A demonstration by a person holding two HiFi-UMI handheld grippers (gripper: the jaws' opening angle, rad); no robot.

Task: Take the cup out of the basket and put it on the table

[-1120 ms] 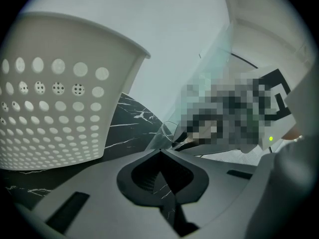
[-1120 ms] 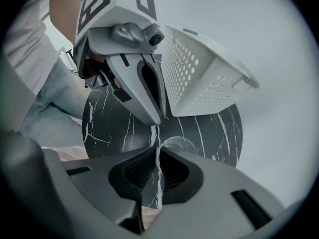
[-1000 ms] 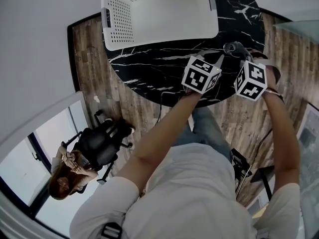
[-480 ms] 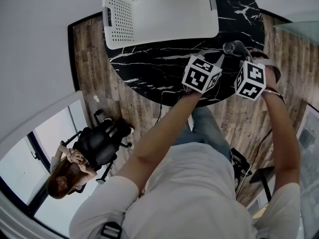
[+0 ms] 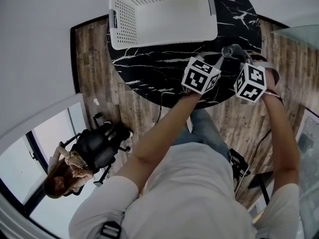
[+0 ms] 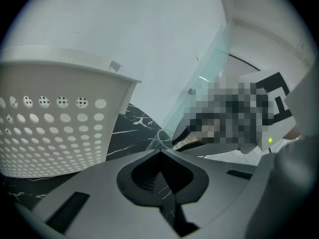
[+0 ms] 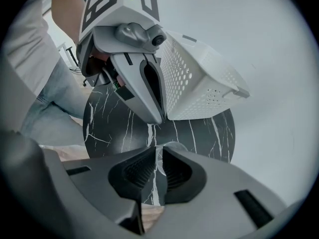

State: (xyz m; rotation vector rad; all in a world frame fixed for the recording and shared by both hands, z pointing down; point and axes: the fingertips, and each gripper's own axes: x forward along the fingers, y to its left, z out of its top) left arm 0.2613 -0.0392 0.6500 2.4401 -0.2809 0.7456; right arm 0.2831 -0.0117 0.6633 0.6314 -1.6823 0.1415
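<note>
- The cup (image 5: 232, 50) is clear glass. It is out of the basket (image 5: 122, 24) and over the right side of the table (image 5: 149, 68), near the edge. We cannot tell whether its base touches the top.
- In the right gripper view, the right gripper (image 7: 156, 151) has its jaws drawn in on the cup's thin wall, with the rim (image 7: 172, 145) curving just past the tips.
- The left gripper (image 6: 160, 152) has its jaws pressed together with nothing between them. Its tips point at the cup (image 6: 162, 136) from just beside it.
- In the head view we see the left gripper (image 5: 219, 59) and the right gripper (image 5: 238, 55) close together, both near the cup.
- Against the frame half a second ago, the cup and both grippers keep the same places on the table. The whole view sits a little differently, so the basket shows slightly further right.
- The basket is white and perforated. It stands on the far part of the black marbled table, well apart from the cup, and nothing shows inside it.
- Nothing stands between the cup and the bare tabletop around it.
- Below the table is a wood floor (image 5: 94, 68). At lower left, a person (image 5: 62, 176) sits beside a black chair (image 5: 97, 146) and has shifted a little since the earlier frame.
</note>
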